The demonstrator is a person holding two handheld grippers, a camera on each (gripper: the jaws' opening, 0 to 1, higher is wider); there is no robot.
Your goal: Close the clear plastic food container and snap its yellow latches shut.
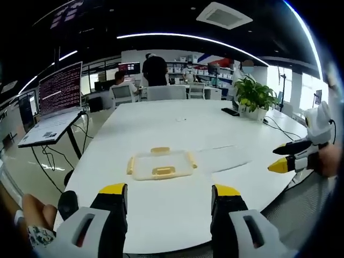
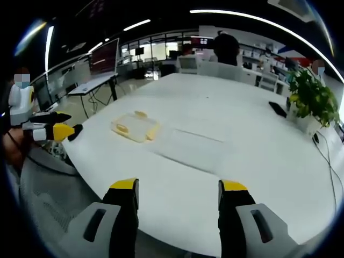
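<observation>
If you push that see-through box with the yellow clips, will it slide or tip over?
The clear container would probably slide, not tip: it sits low and flat on the smooth white table. It looks empty, thin plastic, so likely light and a bit bendy. Its yellow latches may flap when touched.

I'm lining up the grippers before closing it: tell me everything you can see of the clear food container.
The clear food container is a shallow, rectangular box of see-through plastic with yellow latches along its sides. It lies flat on the white table, lid seemingly on top; whether the latches are snapped is too small to tell. Nothing touches it: the left gripper and the right gripper both sit back from it, jaws apart.
</observation>
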